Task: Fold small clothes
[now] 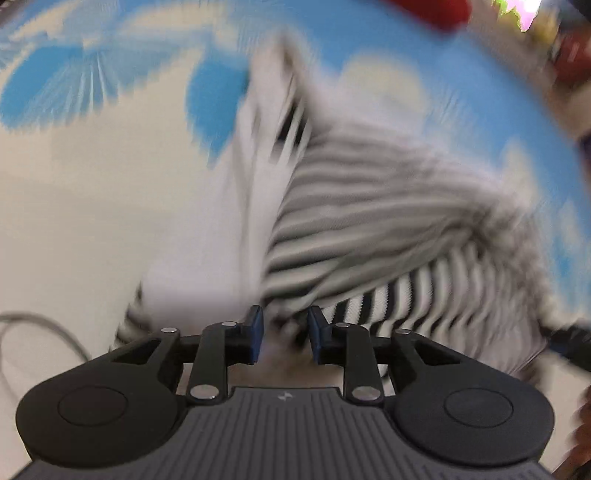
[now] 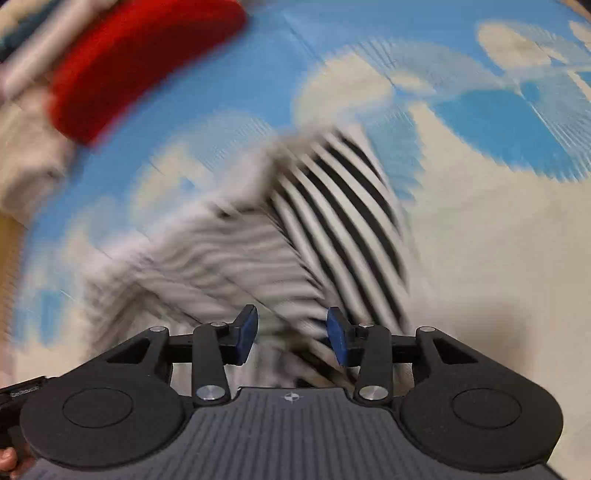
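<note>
A small black-and-white striped garment (image 1: 369, 221) lies partly folded on a blue and cream patterned mat (image 1: 74, 206); both views are motion-blurred. My left gripper (image 1: 284, 332) is right over the garment's near edge, its blue pads (image 1: 255, 332) a small gap apart with cloth bunched between them; whether they pinch it is unclear. My right gripper (image 2: 291, 334) hovers over the same garment (image 2: 332, 206), jaws apart, pads (image 2: 338, 336) clear of any grip. The mat shows in the right wrist view (image 2: 498, 240) too.
A red cloth item (image 2: 140, 62) lies at the mat's far left in the right wrist view, with pale fabric (image 2: 29, 155) beside it; it appears top right in the left wrist view (image 1: 436, 11). A grey cable (image 1: 33, 332) curls at the left.
</note>
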The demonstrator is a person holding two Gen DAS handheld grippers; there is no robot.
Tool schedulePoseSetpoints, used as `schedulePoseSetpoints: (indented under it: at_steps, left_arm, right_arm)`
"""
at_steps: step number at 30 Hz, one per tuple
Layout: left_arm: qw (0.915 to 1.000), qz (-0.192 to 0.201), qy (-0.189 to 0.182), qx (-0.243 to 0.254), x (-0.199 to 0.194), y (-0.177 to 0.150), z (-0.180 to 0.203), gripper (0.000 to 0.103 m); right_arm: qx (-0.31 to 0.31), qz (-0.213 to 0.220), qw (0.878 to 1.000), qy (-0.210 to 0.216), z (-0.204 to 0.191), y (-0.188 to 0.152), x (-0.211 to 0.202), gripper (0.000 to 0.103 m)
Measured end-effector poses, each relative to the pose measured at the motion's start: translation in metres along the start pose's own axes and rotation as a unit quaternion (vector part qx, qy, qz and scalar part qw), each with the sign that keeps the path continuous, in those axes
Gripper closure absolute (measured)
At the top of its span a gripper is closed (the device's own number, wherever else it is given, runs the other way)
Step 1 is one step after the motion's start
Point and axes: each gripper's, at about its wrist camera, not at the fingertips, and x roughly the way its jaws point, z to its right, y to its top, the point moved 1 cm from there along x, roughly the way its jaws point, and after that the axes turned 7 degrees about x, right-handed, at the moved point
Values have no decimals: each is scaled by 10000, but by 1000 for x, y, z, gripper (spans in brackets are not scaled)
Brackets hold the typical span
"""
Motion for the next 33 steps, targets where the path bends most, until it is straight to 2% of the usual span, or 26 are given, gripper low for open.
schedulePoseSetpoints:
  at_steps: [1,3,4,7,10,13,16,20,23,24,25,27,29,31,33]
  left_arm:
    - [9999,112,-34,-123,-6,-3,-3,72]
    - [9987,389,-57,-332,-33,-2,-4,73]
    - [9966,763,-152,-286,-55,-4,-2,72]
    - [9897,1387,-280,210,-108,-12,7,71]
    - [9857,1648,-172,316,-150,-27,4,71]
    - [9778,2070,-13,327,-194,-66,-9,71]
    - [9707,2380,177,288,-220,-112,-17,71]
    - [9693,2436,171,282,-218,-173,-33,71]
    - [9783,2051,266,143,-204,-201,-42,72]
    - [9789,2031,216,88,-201,-208,-45,72]
    - [9803,1963,210,58,-199,-215,-47,72]
    - [9828,1823,270,69,-195,-225,-45,71]
    - [9853,1671,309,142,-193,-231,-41,69]
    - [9846,1715,248,224,-189,-236,-36,51]
    - [9837,1742,353,271,-176,-241,-33,41]
  right_arm:
    - [40,-111,9993,-354,5,-6,8,60]
    - [341,37,9990,-285,14,-9,-4,59]
    - [395,176,9989,-188,13,-10,-18,59]
    - [-132,1112,9936,113,-2,-22,-87,58]
    - [-343,1467,9882,267,-4,-33,-150,55]
    - [-451,1657,9834,583,11,-55,-205,51]
    - [-514,1902,9779,694,37,-89,-241,45]
    - [-438,1960,9773,678,72,-145,-243,45]
    - [-254,1973,9791,428,105,-181,-227,44]
    - [-8,1793,9833,325,113,-185,-217,44]
    - [105,1710,9844,396,119,-190,-212,45]
    - [-64,1638,9858,357,119,-196,-202,46]
    - [-374,1536,9874,114,121,-201,-189,45]
    - [-276,1206,9923,16,126,-204,-177,45]
    - [-160,970,9951,140,131,-205,-167,41]
